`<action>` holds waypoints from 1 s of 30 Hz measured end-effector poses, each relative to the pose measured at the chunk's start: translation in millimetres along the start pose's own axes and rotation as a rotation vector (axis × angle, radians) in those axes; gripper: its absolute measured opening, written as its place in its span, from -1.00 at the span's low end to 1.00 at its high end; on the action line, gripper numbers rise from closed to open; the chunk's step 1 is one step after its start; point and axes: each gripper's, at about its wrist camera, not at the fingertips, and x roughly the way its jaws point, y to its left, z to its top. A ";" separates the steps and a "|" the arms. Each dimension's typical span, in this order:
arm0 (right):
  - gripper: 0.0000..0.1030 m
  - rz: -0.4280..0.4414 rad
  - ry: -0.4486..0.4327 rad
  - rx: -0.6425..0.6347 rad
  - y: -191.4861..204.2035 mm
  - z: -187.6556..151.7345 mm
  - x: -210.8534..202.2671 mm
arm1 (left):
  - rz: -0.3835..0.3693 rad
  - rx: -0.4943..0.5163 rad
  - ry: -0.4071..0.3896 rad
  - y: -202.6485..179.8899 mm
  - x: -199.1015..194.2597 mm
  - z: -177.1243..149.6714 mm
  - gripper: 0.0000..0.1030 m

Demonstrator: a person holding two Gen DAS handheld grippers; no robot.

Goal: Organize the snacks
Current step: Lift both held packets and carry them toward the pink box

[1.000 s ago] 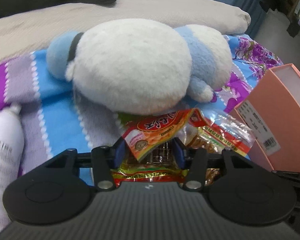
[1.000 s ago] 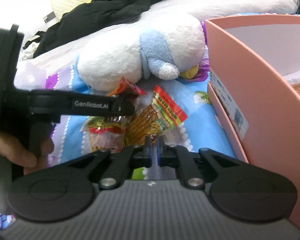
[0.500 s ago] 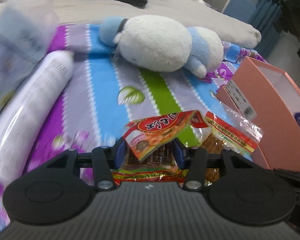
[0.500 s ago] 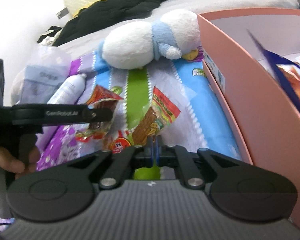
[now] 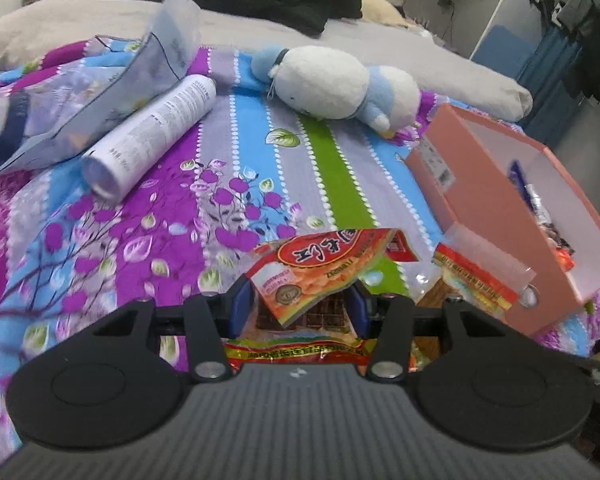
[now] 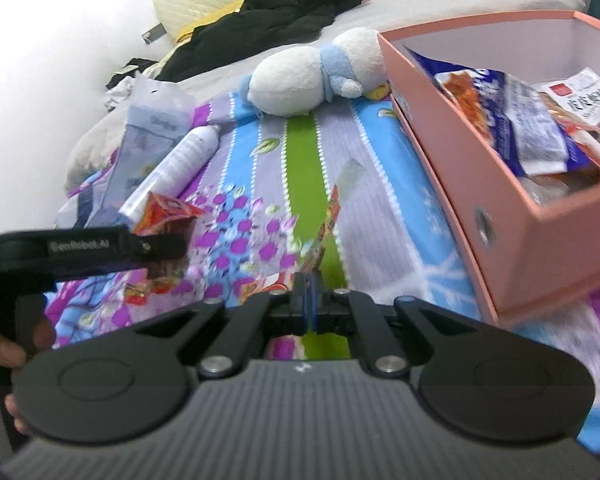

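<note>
My left gripper (image 5: 298, 312) is shut on an orange and red snack packet (image 5: 324, 272), which sits between its blue pads above the bedspread. The right wrist view shows the same left gripper (image 6: 160, 248) from the side with that packet (image 6: 168, 212). My right gripper (image 6: 308, 304) is shut on the end of a clear snack packet (image 6: 328, 220) with a red and yellow band, seen edge-on. In the left wrist view this packet (image 5: 476, 280) hangs just right of the orange one. An open pink box (image 6: 460, 160) holding several snack packets stands to the right.
A white and blue plush toy (image 5: 332, 84) lies at the far side of the striped floral bedspread (image 5: 160, 240). A white bottle (image 5: 152, 132) and a plastic pouch (image 5: 112, 92) lie at the left. Dark clothes are heaped behind. A person's hand (image 6: 4, 348) grips the left tool.
Both grippers have drawn back and up from the plush toy, each carrying its packet. More of the bedspread, the bottle and the inside of the pink box have come into view.
</note>
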 end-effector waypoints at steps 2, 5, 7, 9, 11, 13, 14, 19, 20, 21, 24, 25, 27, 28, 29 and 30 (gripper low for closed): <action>-0.92 0.005 -0.002 -0.001 -0.6 -10.1 -12.5 | -0.002 -0.003 -0.010 -6.1 -14.4 -11.3 0.06; -0.92 -0.003 -0.005 -0.016 -2.8 -25.4 -28.1 | 0.005 -0.027 -0.014 -13.9 -32.9 -33.2 0.06; -0.91 -0.013 0.012 -0.005 -8.9 -34.9 -34.6 | -0.005 -0.056 -0.003 -15.8 -37.5 -47.7 0.06; -0.90 -0.019 0.029 0.011 -13.9 -43.0 -37.2 | -0.001 -0.064 0.004 -16.8 -35.8 -60.6 0.06; -0.85 -0.017 0.043 0.009 -17.5 -50.3 -38.3 | 0.017 -0.067 0.010 -17.2 -33.1 -73.7 0.06; -0.84 -0.003 0.028 0.009 -22.5 -57.0 -40.9 | 0.024 -0.067 0.012 -15.8 -27.8 -83.3 0.06; -0.84 0.001 0.022 0.008 -24.6 -58.9 -40.7 | 0.028 -0.074 0.021 -13.3 -23.2 -86.3 0.06; -0.31 0.021 0.077 0.126 -47.7 -67.0 -30.1 | 0.031 -0.109 0.059 -2.1 -6.4 -99.5 0.06; -0.16 0.025 0.081 0.150 -51.6 -67.8 -29.2 | 0.026 -0.117 0.066 0.1 -4.0 -100.3 0.06; 0.01 0.032 0.078 0.179 -55.4 -67.7 -29.0 | 0.024 -0.118 0.066 1.0 -3.3 -100.5 0.06; 0.06 0.064 0.046 0.213 -60.4 -65.7 -35.1 | 0.020 -0.107 0.055 -1.9 -7.6 -98.4 0.06; 0.12 0.064 0.038 0.216 -61.0 -64.3 -37.1 | 0.009 -0.109 0.046 -2.8 -10.0 -96.6 0.06; 0.33 0.062 0.021 0.230 -63.3 -62.9 -39.8 | -0.021 -0.108 0.026 -6.8 -14.7 -91.8 0.06; 0.46 0.052 0.007 0.242 -66.9 -63.5 -41.7 | -0.028 -0.102 0.017 -10.1 -17.1 -89.3 0.06; 0.46 0.042 -0.004 0.251 -69.8 -64.3 -42.8 | -0.035 -0.095 0.009 -13.5 -18.4 -87.1 0.06; 0.46 0.037 -0.010 0.258 -73.4 -64.8 -43.1 | -0.048 -0.090 0.001 -16.7 -18.3 -85.5 0.06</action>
